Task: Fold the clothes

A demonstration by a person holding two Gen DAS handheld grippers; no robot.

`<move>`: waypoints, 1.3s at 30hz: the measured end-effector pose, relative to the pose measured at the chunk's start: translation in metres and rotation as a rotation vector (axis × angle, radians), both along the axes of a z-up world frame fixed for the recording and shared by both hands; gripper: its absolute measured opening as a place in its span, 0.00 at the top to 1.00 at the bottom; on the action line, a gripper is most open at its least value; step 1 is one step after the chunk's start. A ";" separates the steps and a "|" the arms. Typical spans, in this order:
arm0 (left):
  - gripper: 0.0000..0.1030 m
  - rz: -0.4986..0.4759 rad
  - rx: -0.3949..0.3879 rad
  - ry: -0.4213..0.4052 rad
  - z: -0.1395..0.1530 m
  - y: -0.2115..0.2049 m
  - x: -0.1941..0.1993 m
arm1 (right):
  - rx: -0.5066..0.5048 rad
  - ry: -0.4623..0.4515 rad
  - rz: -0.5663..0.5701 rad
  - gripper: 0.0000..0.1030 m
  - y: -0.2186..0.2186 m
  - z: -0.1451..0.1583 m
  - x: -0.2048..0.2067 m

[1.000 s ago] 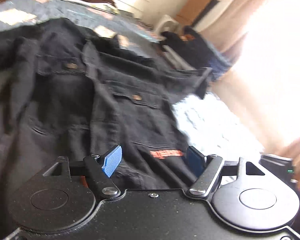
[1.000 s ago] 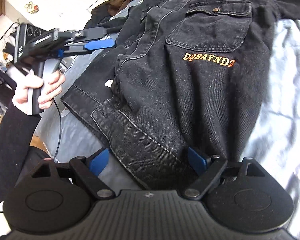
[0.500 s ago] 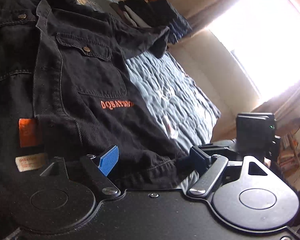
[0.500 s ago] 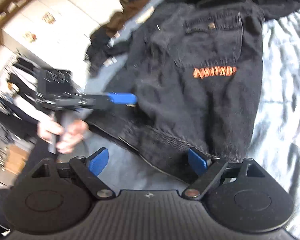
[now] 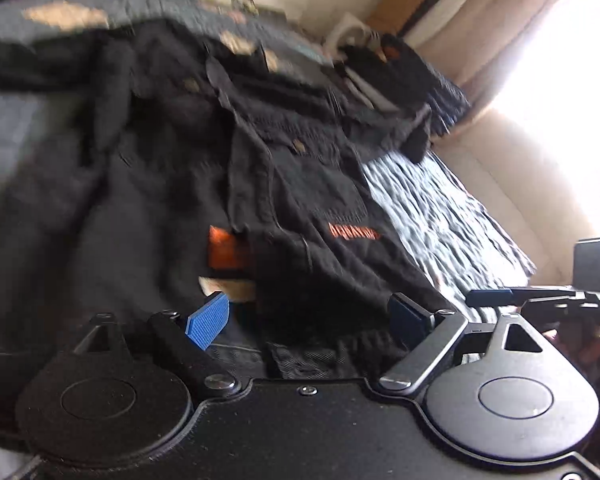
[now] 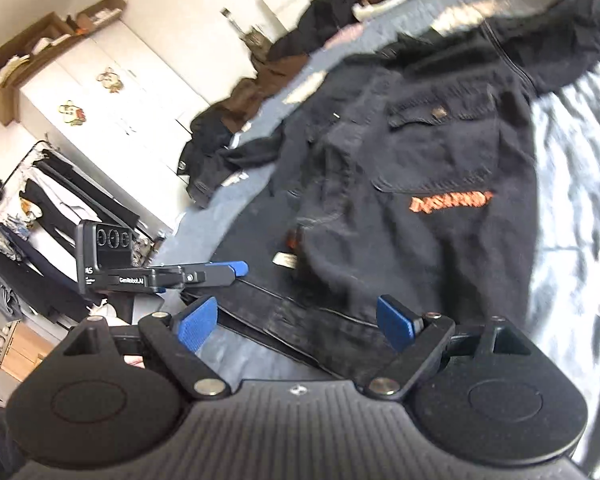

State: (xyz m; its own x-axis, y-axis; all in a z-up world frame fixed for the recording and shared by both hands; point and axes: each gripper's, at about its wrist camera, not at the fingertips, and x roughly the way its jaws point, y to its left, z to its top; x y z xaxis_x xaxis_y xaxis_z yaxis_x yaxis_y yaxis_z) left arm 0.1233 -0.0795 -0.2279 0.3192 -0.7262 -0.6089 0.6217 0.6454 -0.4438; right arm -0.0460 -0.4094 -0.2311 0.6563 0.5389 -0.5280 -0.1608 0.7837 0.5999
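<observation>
— Where does the jacket (image 6: 412, 200) lie?
— The black denim jacket is spread front-up on the bed (image 6: 572, 184), collar far from both cameras, its hem just ahead of both grippers. An orange logo (image 6: 452, 202) sits under the chest pocket (image 6: 440, 144).

— And the left gripper (image 5: 312, 316)?
— Spread wide, blue pads well apart, nothing between them. The hem edge lies right below its fingertips, with an orange tag (image 5: 228, 254) and a pale label a little further in, where the front panel is turned back.

— The right gripper (image 6: 296, 324)?
— Also wide open and holding nothing. The hem band runs across just beyond its pads; whether they touch the cloth I cannot tell.

— How do the two stand?
— Near each other along the hem, the left one to the left side in the right wrist view.

— Room around?
— Bare quilt lies to the right of the jacket. On the left the bed edge is close, with a white wardrobe (image 6: 112, 112) and a clothes rack (image 6: 40, 216) beyond. More dark clothes (image 6: 236, 120) are heaped past the collar
</observation>
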 end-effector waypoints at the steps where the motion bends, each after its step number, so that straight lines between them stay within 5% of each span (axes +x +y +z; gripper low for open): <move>1: 0.14 0.021 0.047 -0.052 0.008 0.009 -0.006 | -0.024 -0.009 0.006 0.16 0.005 0.002 -0.001; 6: 0.07 0.137 0.233 -0.212 0.033 0.068 -0.031 | -0.111 -0.021 0.034 0.16 0.019 0.008 -0.006; 12: 0.06 0.303 0.338 -0.258 0.031 0.140 -0.043 | -0.302 0.008 -0.058 0.17 0.017 0.014 -0.025; 18: 0.06 0.213 0.463 -0.316 0.007 0.139 -0.047 | -0.480 0.036 -0.107 0.16 0.009 0.008 -0.055; 25: 0.06 0.142 0.381 -0.384 -0.024 0.118 -0.049 | -0.481 0.075 -0.180 0.16 -0.002 -0.022 -0.061; 33: 0.07 0.197 0.404 -0.506 -0.047 0.095 -0.045 | -0.604 -0.004 -0.169 0.17 0.010 -0.048 -0.056; 39: 0.06 0.249 0.401 -0.508 -0.056 0.093 -0.040 | -0.590 -0.056 -0.197 0.17 0.020 -0.064 -0.061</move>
